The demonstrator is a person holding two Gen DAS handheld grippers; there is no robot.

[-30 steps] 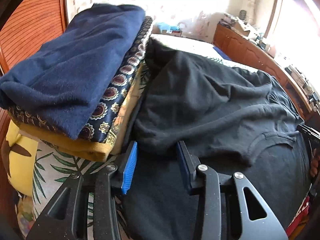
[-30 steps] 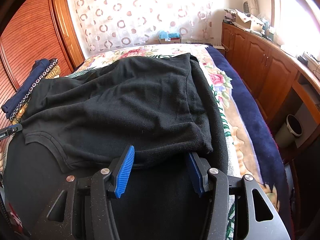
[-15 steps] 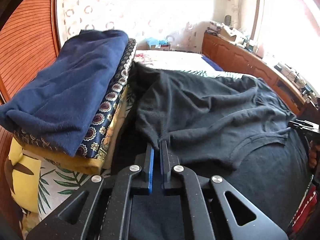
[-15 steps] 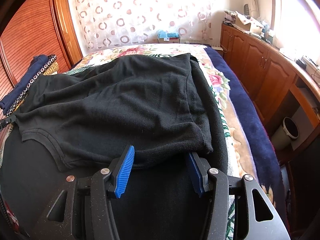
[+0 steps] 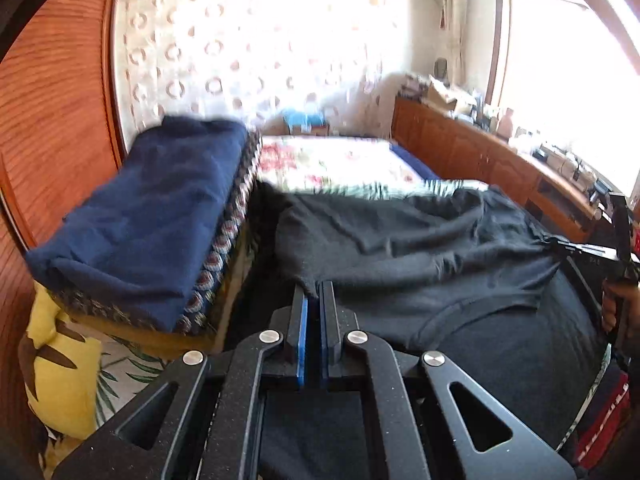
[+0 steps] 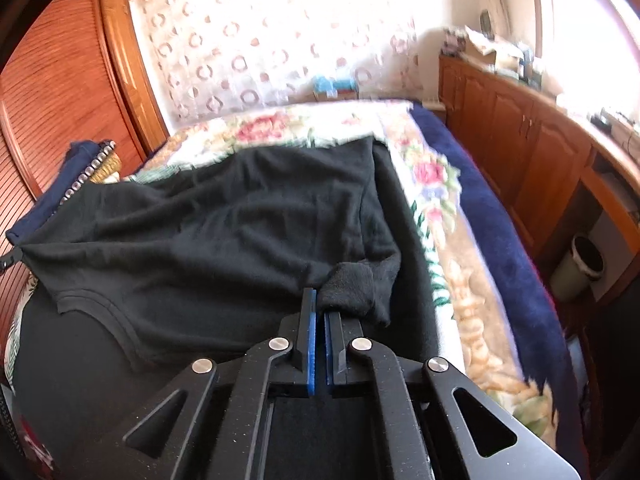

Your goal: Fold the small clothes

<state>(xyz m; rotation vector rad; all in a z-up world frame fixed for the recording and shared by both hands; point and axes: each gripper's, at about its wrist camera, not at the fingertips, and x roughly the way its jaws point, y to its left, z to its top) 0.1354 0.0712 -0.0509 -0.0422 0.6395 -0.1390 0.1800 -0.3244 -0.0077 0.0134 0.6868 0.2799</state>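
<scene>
A black garment [image 5: 420, 248] lies folded over itself on the bed, its curved neckline [image 5: 480, 312] toward me. My left gripper [image 5: 313, 292] is shut on the garment's near left corner and holds it a little raised. In the right wrist view the same black garment [image 6: 224, 232] spreads across the bed, and my right gripper [image 6: 319, 300] is shut on its near right corner, where the cloth bunches up. The right gripper also shows at the right edge of the left wrist view [image 5: 616, 240].
A stack of folded clothes [image 5: 152, 216], navy on top, sits left of the garment on a yellow pillow [image 5: 60, 368]. The floral bedspread [image 6: 436, 200] lies beyond. Wooden cabinets [image 6: 528, 152] run along the right, with a bin [image 6: 580, 268] on the floor. A wooden wardrobe [image 5: 48, 120] stands at left.
Both grippers have closed on the near corners of the black garment, the left first, then the right. Both have lifted the edge and the view has tilted up.
</scene>
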